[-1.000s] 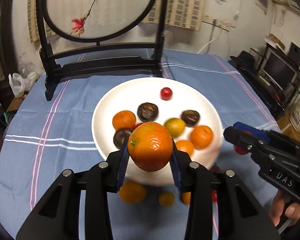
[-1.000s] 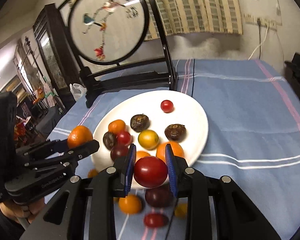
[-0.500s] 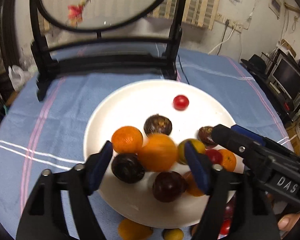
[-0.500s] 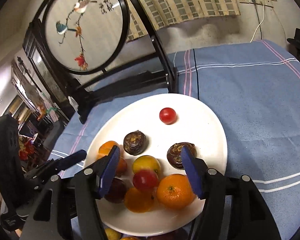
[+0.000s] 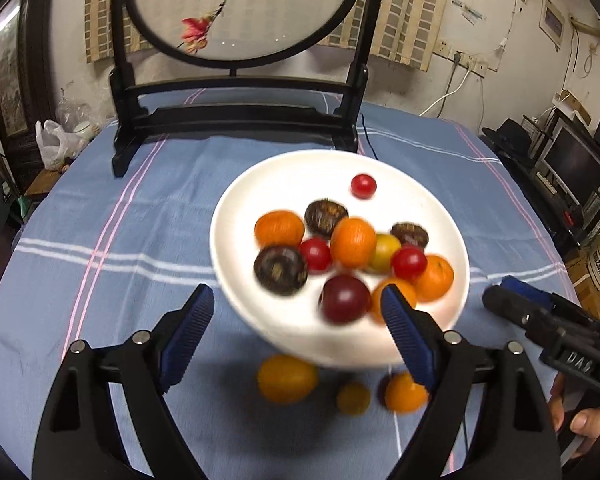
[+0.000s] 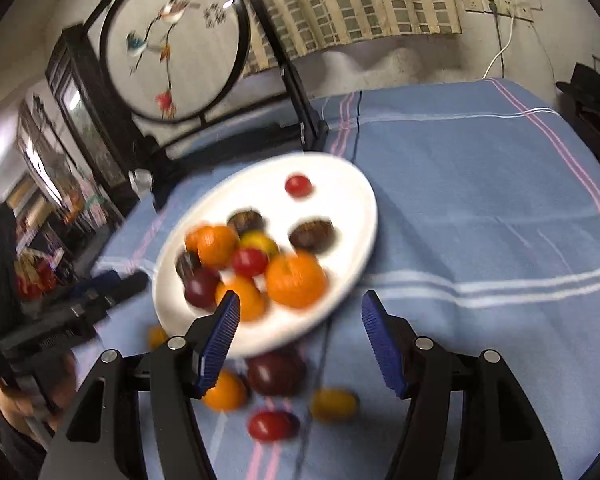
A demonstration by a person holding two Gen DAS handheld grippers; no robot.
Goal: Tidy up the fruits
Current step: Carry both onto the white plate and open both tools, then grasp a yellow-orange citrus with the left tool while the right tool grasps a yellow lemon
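Note:
A white plate (image 5: 300,176) on the blue cloth holds several oranges, red tomatoes, dark plums and dark chestnut-like fruits; it also shows in the right wrist view (image 6: 340,184). My left gripper (image 5: 296,332) is open and empty above the plate's near rim. My right gripper (image 6: 300,336) is open and empty above the near rim too. Loose on the cloth in front of the plate lie an orange (image 5: 286,378), a small yellow fruit (image 5: 353,398), a dark plum (image 6: 274,372) and a red tomato (image 6: 272,424).
A black wooden stand with a round embroidered screen (image 5: 236,116) stands behind the plate. The right gripper's body (image 5: 556,328) shows at the right of the left wrist view. The table edge drops off at left and right.
Both grippers opened and let go: the big orange and the red tomato now lie on the plate. Both grippers have pulled back toward the near rim.

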